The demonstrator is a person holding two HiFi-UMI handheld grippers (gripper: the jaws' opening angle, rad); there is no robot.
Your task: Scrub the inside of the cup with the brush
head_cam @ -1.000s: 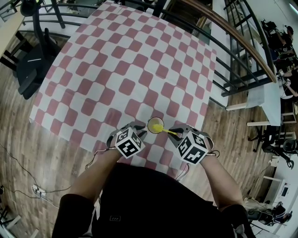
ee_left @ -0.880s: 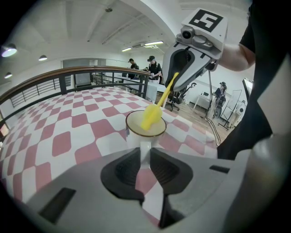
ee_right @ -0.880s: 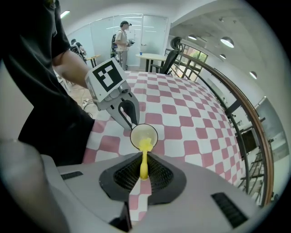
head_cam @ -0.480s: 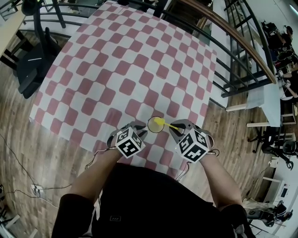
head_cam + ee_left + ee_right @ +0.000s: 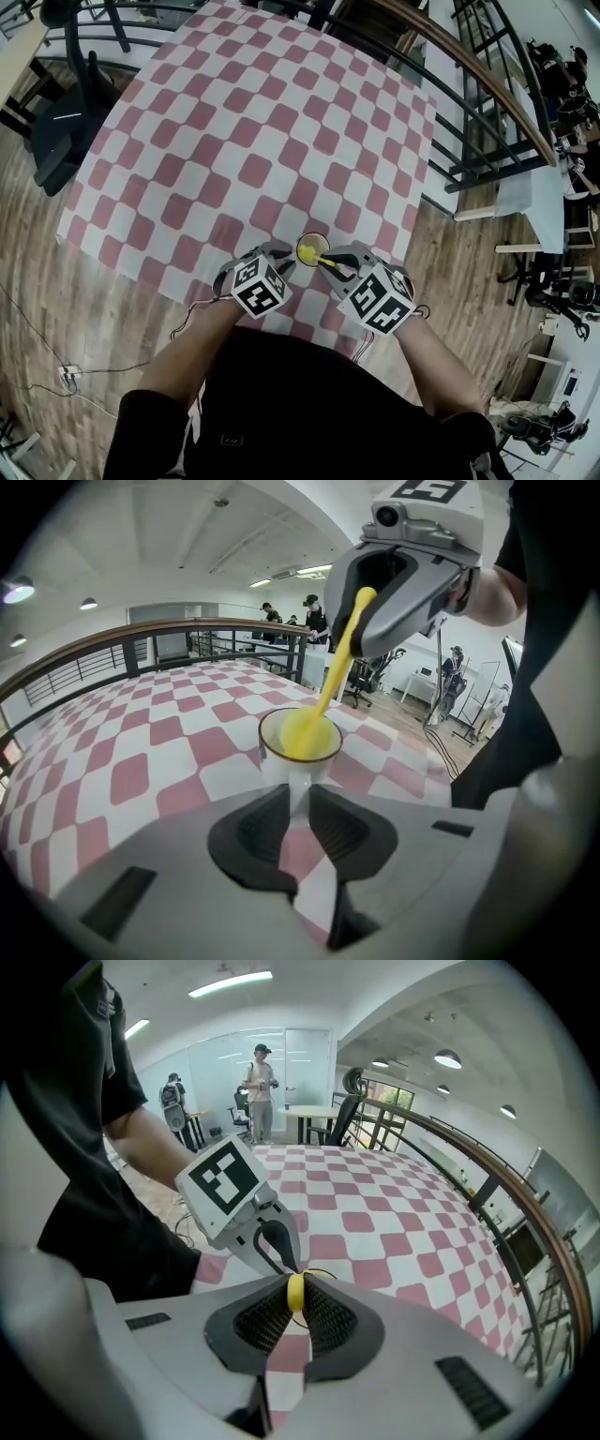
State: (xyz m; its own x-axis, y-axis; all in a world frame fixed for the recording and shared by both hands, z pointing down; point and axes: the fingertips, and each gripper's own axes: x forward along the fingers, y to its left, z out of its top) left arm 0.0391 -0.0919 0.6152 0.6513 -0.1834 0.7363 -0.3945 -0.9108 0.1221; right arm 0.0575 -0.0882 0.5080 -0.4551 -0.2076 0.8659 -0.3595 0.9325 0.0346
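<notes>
A small white cup (image 5: 308, 248) with a brown rim (image 5: 300, 752) stands near the front edge of the checked table. My left gripper (image 5: 284, 264) is shut on the cup's handle (image 5: 298, 797), which sits between the pads. The yellow brush (image 5: 321, 705) has its round head down inside the cup, and its handle rises steeply to my right gripper (image 5: 375, 602). The right gripper (image 5: 339, 266) is shut on the handle's end (image 5: 296, 1291), just right of the cup. Seen from the right gripper, the left gripper (image 5: 246, 1206) lies straight ahead and the cup is almost wholly hidden.
The red-and-white checked cloth (image 5: 244, 141) covers the table. A curved railing (image 5: 487, 103) runs along its far right side. A black chair (image 5: 66, 122) stands at the left, and cables (image 5: 56, 375) lie on the wood floor. People stand far off (image 5: 259, 1082).
My right gripper has moved left, closer to the cup, and the brush handle now stands steeper. The left gripper and the cup have stayed put.
</notes>
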